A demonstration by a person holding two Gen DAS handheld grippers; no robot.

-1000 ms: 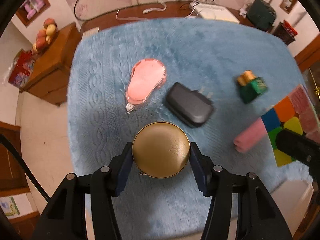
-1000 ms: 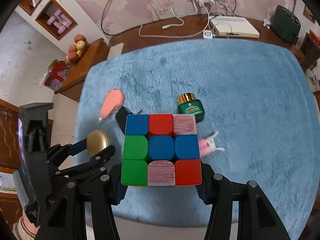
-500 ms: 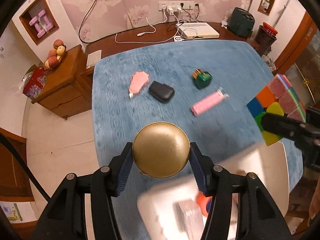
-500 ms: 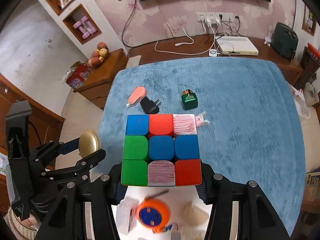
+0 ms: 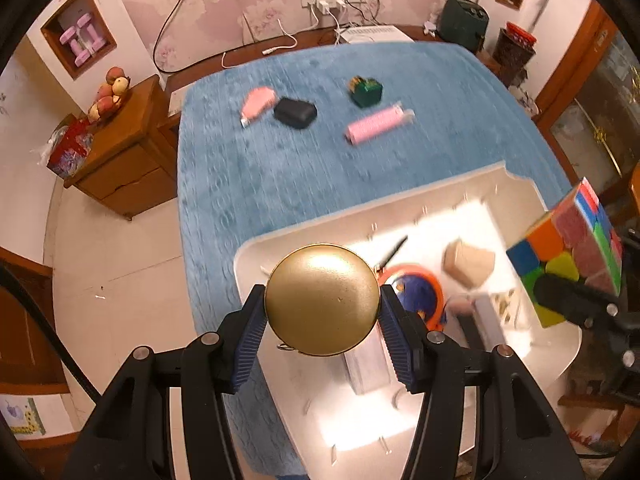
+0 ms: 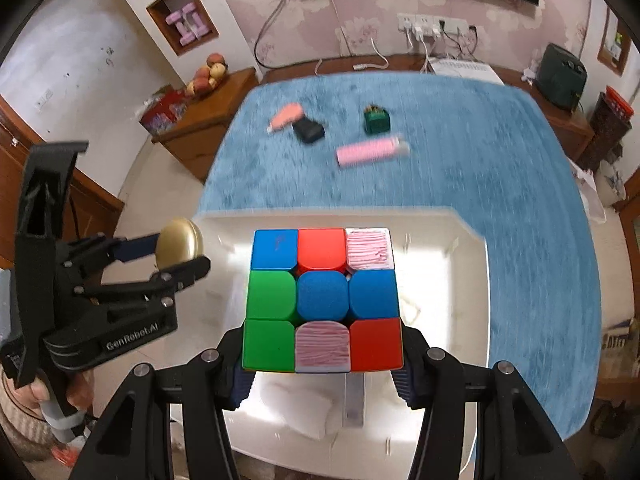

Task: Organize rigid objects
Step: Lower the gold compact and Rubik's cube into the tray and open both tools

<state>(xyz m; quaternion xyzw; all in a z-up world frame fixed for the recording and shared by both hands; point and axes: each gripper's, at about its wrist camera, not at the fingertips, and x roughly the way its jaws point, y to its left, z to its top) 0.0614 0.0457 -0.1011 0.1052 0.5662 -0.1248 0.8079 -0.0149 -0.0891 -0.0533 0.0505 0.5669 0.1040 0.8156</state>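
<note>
1. The left tool (image 5: 322, 320) is pinched on a round gold tin (image 5: 322, 300), which is gripped at its two sides by the blue pads (image 5: 252, 330) and held in the air over the near left corner of a white tray (image 5: 256, 246).
2. In the right wrist view the same left tool (image 6: 176, 254) is seen at the left, with the tin (image 6: 179, 243) edge-on above the tray's left rim (image 6: 212, 220).
3. The right tool (image 6: 322, 360) is clamped on a cube (image 6: 323, 300) — its top face shows blue, red, green and scuffed pale stickers — and the cube is carried above the tray.
4. From the left wrist view the cube (image 5: 568, 256) is seen at the far right, over the tray's right edge, with the right tool (image 5: 576, 300) below it.
5. Inside the tray an orange-and-blue round thing (image 5: 420, 292), a tan block (image 5: 468, 266) and a pale box (image 5: 368, 368) are lying; the rest is washed out by glare.
6. The tray is set on the near edge of a desk covered by a blue cloth (image 5: 248, 184).
7. Farther back on the cloth four things are left — a pink flat piece (image 5: 258, 106) just beside a black charger (image 5: 295, 113), a green jar (image 5: 366, 90), and a pink stick (image 5: 378, 124) near the jar.
8. These four are blurred in both views (image 6: 370, 150), so finer detail cannot be told.
</note>
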